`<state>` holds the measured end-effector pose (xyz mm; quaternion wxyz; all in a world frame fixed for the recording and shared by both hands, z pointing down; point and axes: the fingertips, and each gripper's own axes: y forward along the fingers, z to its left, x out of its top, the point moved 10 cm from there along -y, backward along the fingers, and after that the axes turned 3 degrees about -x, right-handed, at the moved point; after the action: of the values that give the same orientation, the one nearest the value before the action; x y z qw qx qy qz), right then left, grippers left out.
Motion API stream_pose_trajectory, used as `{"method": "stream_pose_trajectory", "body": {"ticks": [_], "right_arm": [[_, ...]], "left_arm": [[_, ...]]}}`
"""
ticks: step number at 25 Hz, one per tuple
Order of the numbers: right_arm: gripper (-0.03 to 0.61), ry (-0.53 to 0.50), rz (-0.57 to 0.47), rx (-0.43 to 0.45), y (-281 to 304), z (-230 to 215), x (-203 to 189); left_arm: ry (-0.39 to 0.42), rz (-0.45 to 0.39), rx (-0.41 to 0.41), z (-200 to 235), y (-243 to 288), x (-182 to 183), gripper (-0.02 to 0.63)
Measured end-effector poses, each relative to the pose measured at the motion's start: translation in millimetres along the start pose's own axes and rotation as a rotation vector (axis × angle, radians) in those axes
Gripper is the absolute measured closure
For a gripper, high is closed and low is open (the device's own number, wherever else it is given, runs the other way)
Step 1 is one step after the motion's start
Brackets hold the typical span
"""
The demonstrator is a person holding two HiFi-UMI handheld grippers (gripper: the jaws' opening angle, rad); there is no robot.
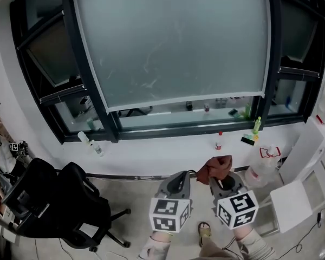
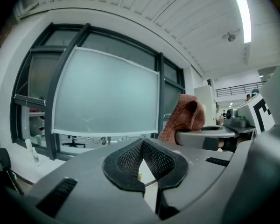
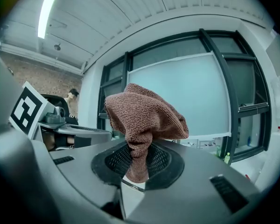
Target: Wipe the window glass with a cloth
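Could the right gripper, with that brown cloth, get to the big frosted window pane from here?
Probably yes. The right gripper holds the cloth clamped, and nothing stands between it and the window glass; the small bottles sit lower, on the sill. A step closer may help.

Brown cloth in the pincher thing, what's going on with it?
A person stands facing the window glass with a gripper in each hand. The right hand-held gripper is shut on the brown cloth, holding it up but well short of the glass. The left hand-held gripper is shut with nothing in it. No wiping has started yet.
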<state>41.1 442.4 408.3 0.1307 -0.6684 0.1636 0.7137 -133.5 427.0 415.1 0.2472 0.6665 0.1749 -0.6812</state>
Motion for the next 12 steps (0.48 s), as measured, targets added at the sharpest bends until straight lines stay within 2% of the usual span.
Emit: {"method": "stream_pose_trajectory", "body": {"ticks": [12], "right_arm": [[0.531,-0.009,0.002,0.015,124.0,-109.2,27.2]], "left_arm": [[-0.007,0.02,0.028,54.5,149.4,36.8,0.611]]}}
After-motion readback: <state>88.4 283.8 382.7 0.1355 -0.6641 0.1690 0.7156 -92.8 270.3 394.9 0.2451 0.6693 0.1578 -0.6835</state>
